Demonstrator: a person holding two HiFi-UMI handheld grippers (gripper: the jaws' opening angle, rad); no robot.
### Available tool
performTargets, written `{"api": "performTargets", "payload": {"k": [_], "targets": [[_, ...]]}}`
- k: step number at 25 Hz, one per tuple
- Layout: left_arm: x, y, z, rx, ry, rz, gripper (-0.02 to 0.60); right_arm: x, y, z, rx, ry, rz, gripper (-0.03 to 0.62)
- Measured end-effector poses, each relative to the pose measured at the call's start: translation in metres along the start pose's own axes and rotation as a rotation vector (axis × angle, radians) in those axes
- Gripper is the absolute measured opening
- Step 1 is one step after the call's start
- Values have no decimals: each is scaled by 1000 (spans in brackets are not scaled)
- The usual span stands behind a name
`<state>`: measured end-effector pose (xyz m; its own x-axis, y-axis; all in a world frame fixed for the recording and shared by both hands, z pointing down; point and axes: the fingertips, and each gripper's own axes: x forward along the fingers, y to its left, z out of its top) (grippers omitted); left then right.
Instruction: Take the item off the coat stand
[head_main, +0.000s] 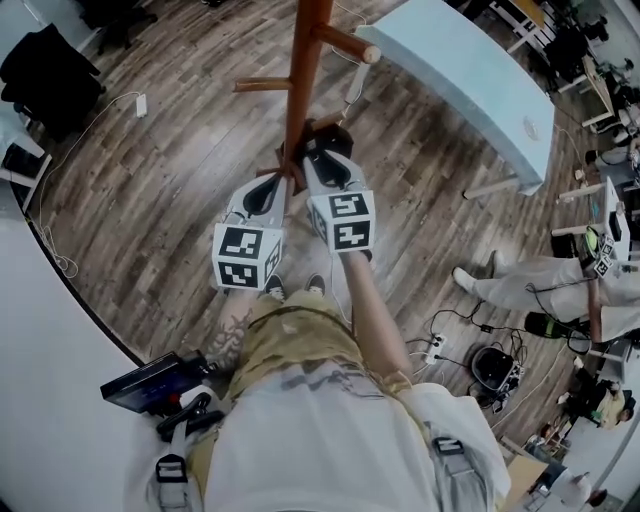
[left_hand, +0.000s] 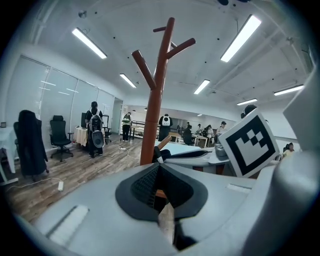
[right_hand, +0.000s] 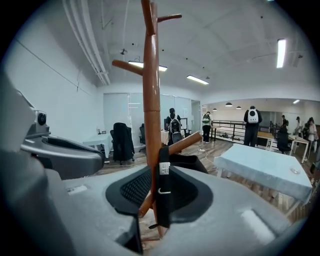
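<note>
Black strap (right_hand: 164, 182) hangs over a low peg (right_hand: 186, 142) of the coat stand (right_hand: 151, 100), against its pole, with the pale counter (right_hand: 265, 170) nearby. The right gripper (right_hand: 162, 155) has its fingers pinching the strap. The left gripper (left_hand: 159, 167), fingers pressed together, sits just beside the pole.

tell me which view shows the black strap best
The right gripper view: the black fabric strap hangs from a peg of the brown wooden coat stand, between the right gripper's jaws. The left gripper view shows a sliver; the head view, a dark patch by the pole.
</note>
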<state>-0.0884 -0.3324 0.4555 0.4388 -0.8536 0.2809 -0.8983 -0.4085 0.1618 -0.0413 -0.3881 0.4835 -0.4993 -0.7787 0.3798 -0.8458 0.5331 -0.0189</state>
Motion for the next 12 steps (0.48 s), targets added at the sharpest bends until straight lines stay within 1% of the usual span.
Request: {"api": "performTargets", "payload": {"k": [3, 6, 12], "targets": [[6, 3, 7, -3, -8, 27, 0, 16, -5, 3, -21, 16, 21, 103], [7, 10, 12, -5, -17, 45, 0, 28, -1, 5, -45, 24, 43, 111], [16, 11, 13, -7, -8, 85, 0, 36, -4, 7, -64, 30, 88, 116]]}}
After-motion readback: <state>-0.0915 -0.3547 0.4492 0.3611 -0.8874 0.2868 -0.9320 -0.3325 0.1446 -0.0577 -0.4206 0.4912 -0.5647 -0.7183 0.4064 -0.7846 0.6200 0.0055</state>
